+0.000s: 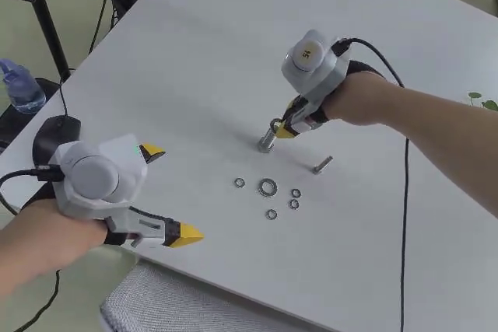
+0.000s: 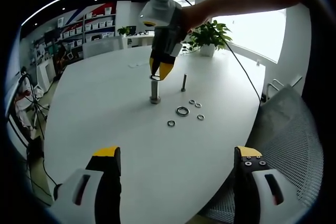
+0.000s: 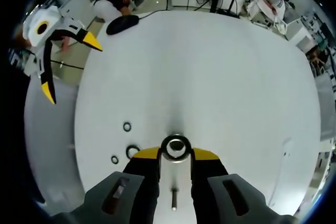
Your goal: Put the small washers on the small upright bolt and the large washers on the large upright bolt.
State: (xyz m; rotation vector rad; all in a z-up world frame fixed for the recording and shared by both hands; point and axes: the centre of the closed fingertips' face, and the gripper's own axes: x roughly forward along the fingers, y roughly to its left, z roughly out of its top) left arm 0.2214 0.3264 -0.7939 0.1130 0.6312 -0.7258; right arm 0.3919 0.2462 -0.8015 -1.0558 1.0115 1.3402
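Here the right hand-held gripper (image 3: 176, 153) clamps a metal ring washer (image 3: 165, 148) over the threaded large bolt (image 1: 266, 143), loose rings (image 1: 268, 187) nearby; the left hand-held gripper (image 2: 177, 153) gapes.

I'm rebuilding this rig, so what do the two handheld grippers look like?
The left gripper and right gripper have rounded pale grey housings and yellow-tipped jaws. The right one carries a yellow round sticker on top. A black cable trails from each. Both forearms are bare.

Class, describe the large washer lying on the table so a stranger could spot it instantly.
On the white table, find the large upright bolt. Just nearer the person lies a cluster of loose rings; the large washer sits among them, plainly wider than the four small washers around it.
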